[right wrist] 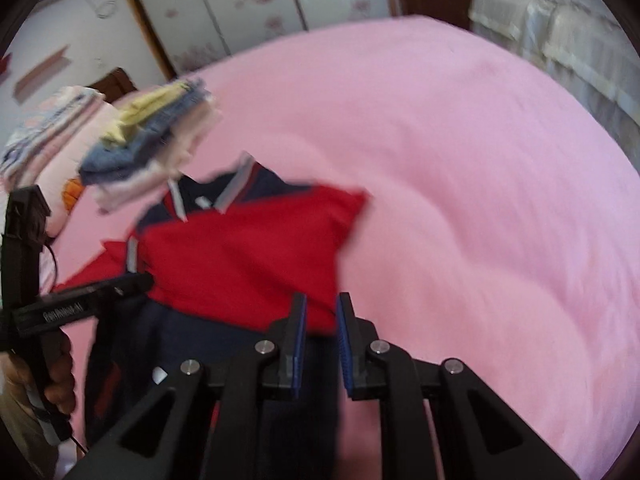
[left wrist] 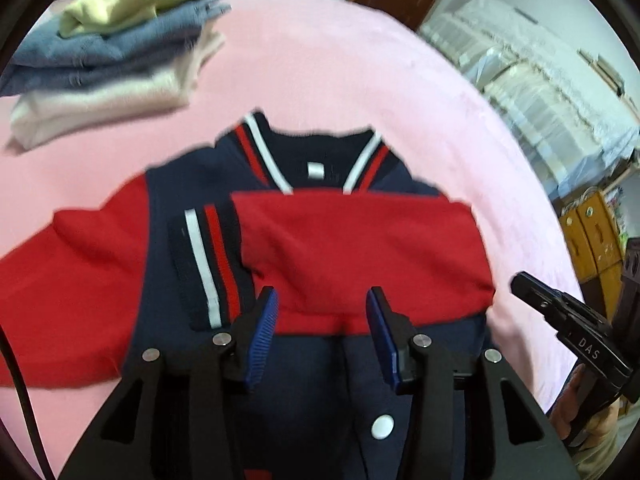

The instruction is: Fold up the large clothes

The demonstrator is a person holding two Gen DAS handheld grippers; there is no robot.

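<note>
One jacket (left wrist: 192, 248) lies on the pink bed (left wrist: 320, 60), collar (left wrist: 312, 152) away from the camera, navy body with red sleeves and white snaps. Its right sleeve (left wrist: 352, 248) is already laid across the chest, striped cuff (left wrist: 208, 264) near the centre; the left sleeve (left wrist: 60, 280) spreads out flat to the side. I judge the cloth a thick knit or fleece: soft and limp, moderately heavy for a garment, not slippery, likely to sag and drag on the bedcover when lifted by one point. A sensible hold would be the cuff or the shoulder seam, where layers are doubled and the ribbing gives grip; the hem corners suit the later body fold.

The left gripper (left wrist: 322, 300) hovers just above the lower chest, its jaws wide apart and empty. The right gripper (right wrist: 322, 310) sits at the jacket's right edge, jaws narrowly parted with nothing between them.

Beyond the collar, a stack (left wrist: 112, 52) of folded clothes rests near the bed's far corner.
</note>
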